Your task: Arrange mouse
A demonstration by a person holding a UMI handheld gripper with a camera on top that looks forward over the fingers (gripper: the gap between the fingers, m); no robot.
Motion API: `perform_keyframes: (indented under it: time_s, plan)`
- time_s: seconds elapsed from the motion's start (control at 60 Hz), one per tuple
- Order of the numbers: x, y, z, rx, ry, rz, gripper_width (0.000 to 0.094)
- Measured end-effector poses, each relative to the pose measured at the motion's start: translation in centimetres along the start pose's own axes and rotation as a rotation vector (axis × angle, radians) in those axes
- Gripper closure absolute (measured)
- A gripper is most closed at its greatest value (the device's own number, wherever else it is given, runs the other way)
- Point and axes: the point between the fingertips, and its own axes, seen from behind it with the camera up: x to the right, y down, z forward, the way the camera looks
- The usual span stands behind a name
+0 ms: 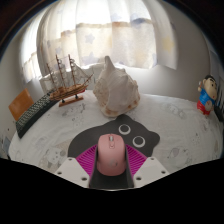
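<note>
A pink computer mouse sits between my gripper's two fingers, its length running along them. The magenta pads lie against both of its sides, so the fingers are shut on it. Just beyond and under the mouse's front lies a black mouse mat with two white cartoon eyes, flat on the white table. I cannot tell whether the mouse rests on the mat or is held just above it.
A large pale conch shell stands just beyond the mat. A model sailing ship is to its left, with a tan box and a dark strip further left. A small colourful toy figure stands far right. Curtains hang behind.
</note>
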Motion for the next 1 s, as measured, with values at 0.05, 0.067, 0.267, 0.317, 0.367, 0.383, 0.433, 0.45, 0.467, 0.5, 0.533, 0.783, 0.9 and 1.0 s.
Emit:
perform_keyframes:
  time_s: [0.05, 0.067, 0.267, 0.317, 0.367, 0.383, 0.433, 0.45, 0.467, 0.5, 0.533, 0.783, 0.9, 1.0]
  plan:
    - [0.2, 0.9, 0.2, -0.014, 0.003, 0.001, 0.0457]
    - [0.2, 0.9, 0.2, -0.014, 0.005, -0.002, 0.0442]
    - [1.8, -1.0, -5.1, -0.021, 0.048, -0.023, 0.0086]
    - [2.6, -2.0, -8.2, -0.017, 0.063, -0.025, 0.0073]
    - [3.6, -2.7, -11.6, -0.011, 0.072, -0.03, 0.0085]
    - [4.0, -2.8, -12.7, -0.013, 0.08, -0.03, 0.0083]
    - [5.3, -2.7, -16.2, -0.022, 0.101, -0.026, 0.0084]
    - [5.7, -2.6, -17.3, -0.024, 0.108, -0.024, 0.0085]
    - [6.2, -2.5, -18.4, -0.027, 0.115, -0.02, 0.0085]
    - [7.1, -2.2, -20.4, -0.031, 0.131, -0.011, 0.0084]
    - [8.0, -1.9, -22.2, -0.029, 0.14, 0.005, 0.0083]
    - [13.7, 1.8, -31.4, -0.012, 0.215, 0.06, 0.0078]
    - [16.1, 2.9, -33.7, -0.013, 0.254, 0.042, 0.008]
    - [17.0, 4.2, -35.3, -0.018, 0.253, 0.057, 0.0078]
